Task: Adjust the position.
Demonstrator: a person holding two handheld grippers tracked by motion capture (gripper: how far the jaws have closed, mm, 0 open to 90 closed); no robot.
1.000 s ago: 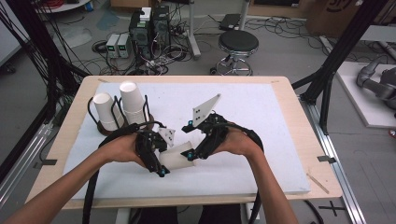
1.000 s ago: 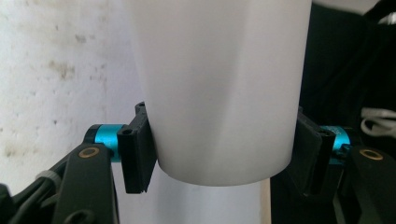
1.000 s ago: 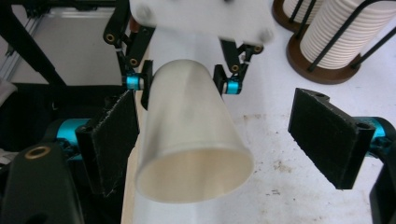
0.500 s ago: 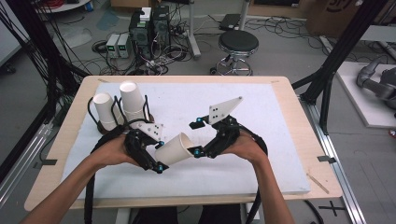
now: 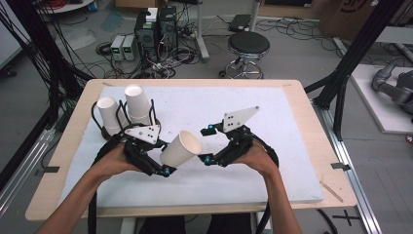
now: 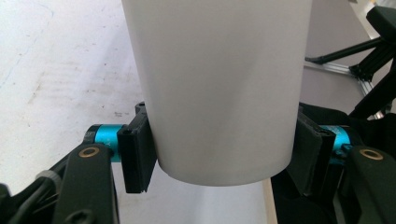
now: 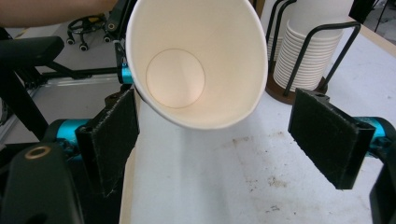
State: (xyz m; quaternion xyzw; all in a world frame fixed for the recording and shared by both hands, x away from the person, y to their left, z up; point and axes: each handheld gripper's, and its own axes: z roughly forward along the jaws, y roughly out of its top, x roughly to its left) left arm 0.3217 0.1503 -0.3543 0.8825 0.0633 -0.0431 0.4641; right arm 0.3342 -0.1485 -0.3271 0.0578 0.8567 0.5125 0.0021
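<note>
Holding cup [image 5: 179,149] in left gripper [image 5: 163,169], clamped near base; right gripper [image 5: 208,145] wide open, empty; we judge handover pending, stacks [image 5: 139,104] near left edge.

table [image 5: 311,146]: wooden | white mat [image 5: 272,136] on top | cup rack [image 5: 127,113] on mat

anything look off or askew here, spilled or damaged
Nothing spilled or damaged. The one askew thing is the paper cup: the left claw clamps it near its base, tipped on its side with the empty mouth toward the open right claw. The cup stacks in their rack look tidy.
</note>
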